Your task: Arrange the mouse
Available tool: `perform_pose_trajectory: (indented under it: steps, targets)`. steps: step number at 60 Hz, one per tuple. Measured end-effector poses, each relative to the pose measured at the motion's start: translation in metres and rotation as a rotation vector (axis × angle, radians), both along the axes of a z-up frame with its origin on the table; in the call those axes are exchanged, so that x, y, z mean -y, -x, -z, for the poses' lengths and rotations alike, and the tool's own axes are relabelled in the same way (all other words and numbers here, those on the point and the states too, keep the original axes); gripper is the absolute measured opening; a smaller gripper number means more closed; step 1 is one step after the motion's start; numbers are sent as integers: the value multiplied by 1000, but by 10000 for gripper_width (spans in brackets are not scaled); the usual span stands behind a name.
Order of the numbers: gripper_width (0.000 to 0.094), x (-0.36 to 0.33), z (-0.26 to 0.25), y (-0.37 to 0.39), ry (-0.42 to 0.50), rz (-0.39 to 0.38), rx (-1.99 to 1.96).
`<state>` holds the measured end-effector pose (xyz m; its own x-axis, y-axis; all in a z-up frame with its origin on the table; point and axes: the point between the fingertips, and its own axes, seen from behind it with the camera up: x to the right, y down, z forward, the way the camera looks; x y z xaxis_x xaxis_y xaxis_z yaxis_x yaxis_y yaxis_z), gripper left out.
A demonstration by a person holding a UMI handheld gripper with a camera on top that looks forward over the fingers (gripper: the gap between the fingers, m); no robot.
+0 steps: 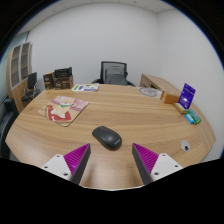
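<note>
A black computer mouse (107, 137) lies on the wooden table (120, 110), just ahead of the fingers and about midway between them. My gripper (113, 160) is open and empty above the table's near edge. Its left finger with a magenta pad (79, 157) and its right finger with a magenta pad (148, 158) stand wide apart. Bare table wood shows between them.
A paper with red printing (63, 110) lies to the left of the mouse. A purple box (186, 94) and a small teal thing (192, 119) stand at the right. A black office chair (115, 73) stands beyond the table. Shelves (20, 72) line the left wall.
</note>
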<state>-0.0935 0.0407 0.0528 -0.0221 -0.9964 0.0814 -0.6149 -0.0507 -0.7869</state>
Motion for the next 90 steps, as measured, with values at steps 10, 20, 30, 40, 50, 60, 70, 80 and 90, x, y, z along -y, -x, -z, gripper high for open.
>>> perform_pose_trajectory:
  steps: [10,20,30,40,50,60,70,80,90]
  targets:
    - [866,0,25,-27,17,-16,-17]
    - [864,-1,42,-50,26,-18,-34]
    - [866,5,57,-71,36,-7,-52]
    - [864,6,64,-89,-2,0,-59]
    - [865,12,65,-108,-5,13,-57]
    - [866,21,66,-127,-1,29,-52]
    - [842,23,68,-138,-11,26,-61]
    - [645,12,72,-139,-42,2,-73]
    - [439,6,73,-136,-35,8,-100]
